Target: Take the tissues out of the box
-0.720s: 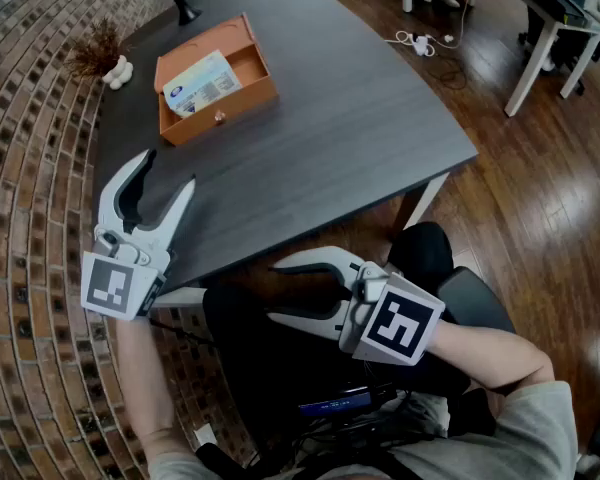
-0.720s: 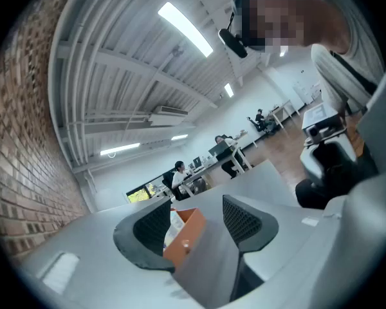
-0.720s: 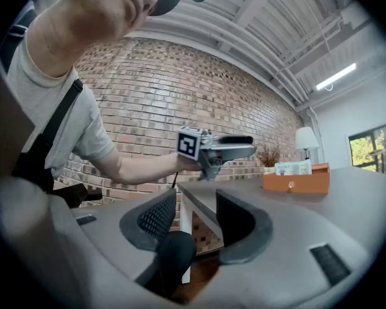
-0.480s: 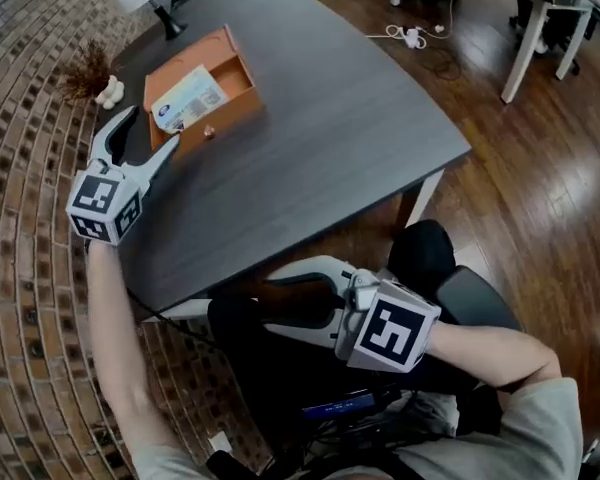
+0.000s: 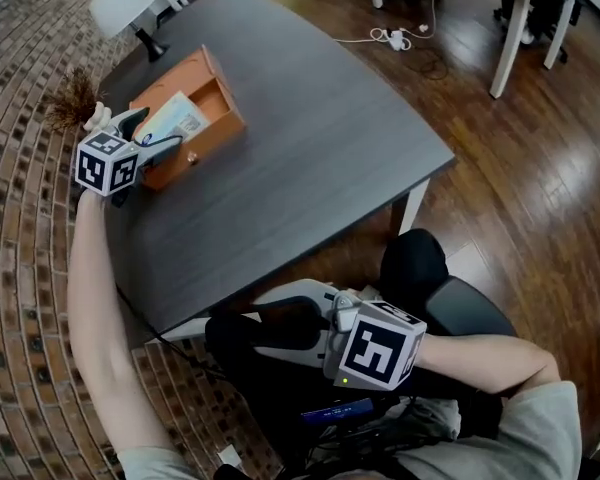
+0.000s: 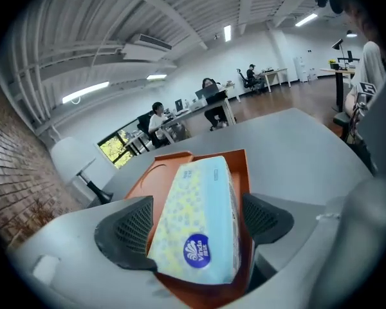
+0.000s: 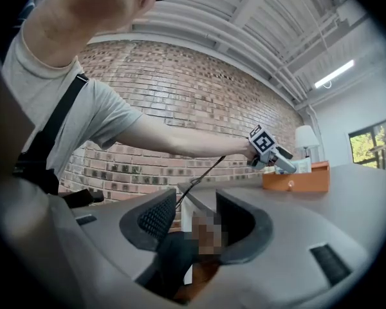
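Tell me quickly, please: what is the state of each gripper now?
Left gripper: jaws open, one on each side of the tissue pack, not closed on it yet.
Right gripper: jaws open, holding nothing.

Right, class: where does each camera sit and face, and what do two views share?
Head view: on head, facing down at table; left arm, left gripper, right gripper.
Left gripper view: on that gripper, facing tissue pack in orange box; own fingers.
Right gripper view: on that gripper by the lap, facing brick wall; torso, left arm.
Shared: orange box.
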The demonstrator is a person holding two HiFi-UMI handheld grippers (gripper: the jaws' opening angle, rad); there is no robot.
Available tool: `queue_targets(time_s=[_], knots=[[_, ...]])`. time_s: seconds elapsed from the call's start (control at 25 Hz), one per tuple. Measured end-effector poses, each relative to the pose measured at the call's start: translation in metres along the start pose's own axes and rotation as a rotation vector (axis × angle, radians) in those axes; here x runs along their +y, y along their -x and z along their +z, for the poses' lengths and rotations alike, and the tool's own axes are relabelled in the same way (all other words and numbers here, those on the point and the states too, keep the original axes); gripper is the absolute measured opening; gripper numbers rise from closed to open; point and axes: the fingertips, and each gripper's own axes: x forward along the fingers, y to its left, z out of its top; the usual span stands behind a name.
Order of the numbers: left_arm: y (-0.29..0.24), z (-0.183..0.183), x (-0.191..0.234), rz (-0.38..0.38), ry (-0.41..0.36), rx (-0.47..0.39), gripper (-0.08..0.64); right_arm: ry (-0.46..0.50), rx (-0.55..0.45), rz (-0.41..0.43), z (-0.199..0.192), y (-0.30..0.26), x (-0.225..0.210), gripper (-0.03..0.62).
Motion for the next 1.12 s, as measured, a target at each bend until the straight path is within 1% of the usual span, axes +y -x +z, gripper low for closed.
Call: queue_targets(time_s=[0.04,0.12,0.2,0.24,0.36,0.44,0.6,0.76,0.88,0.96,1.04,1.12], knots=[[-0.004,-0.001,0.001,-0.02,0.007,0.017,0.452,0.001,-0.002,0.002,0.0,0.0,0.001,0.198],[-0.011,-0.002,0.003,-0.059,0.018,0.053,0.46,0.003,-0.001,0.006,0.0,-0.001,0.002,0.198],[-0.017,-0.003,0.002,-0.101,0.028,0.089,0.456,0.005,-0.005,0.006,0.001,0.0,0.001,0.198],[-0.021,-0.003,0.001,-0.122,0.034,0.104,0.437,0.003,-0.007,0.004,0.001,0.001,0.001,0.198],[-0.028,-0.006,-0.001,-0.154,0.052,0.132,0.431,-0.004,-0.004,0.007,0.001,0.003,0.0,0.196],[-0.03,-0.007,-0.002,-0.161,0.054,0.137,0.431,-0.005,-0.007,0.01,0.001,0.004,0.001,0.196],[-0.029,-0.008,-0.007,-0.162,0.009,0.152,0.393,-0.003,-0.012,0.008,0.0,0.003,0.002,0.196],[-0.019,0.001,-0.004,-0.122,-0.041,0.141,0.387,0.011,-0.008,0.008,-0.001,0.002,0.002,0.196],[0.004,0.023,0.008,-0.049,-0.047,0.067,0.387,0.017,-0.01,0.001,0.0,0.001,0.002,0.195],[0.029,0.045,0.015,0.02,-0.026,-0.033,0.387,0.022,-0.011,-0.003,0.0,0.001,0.002,0.195],[0.06,0.07,0.015,0.075,0.035,-0.191,0.385,0.03,-0.007,-0.005,-0.001,0.002,0.002,0.195],[0.094,0.091,0.005,0.098,0.123,-0.377,0.385,0.039,0.001,-0.004,-0.002,0.002,0.003,0.195]])
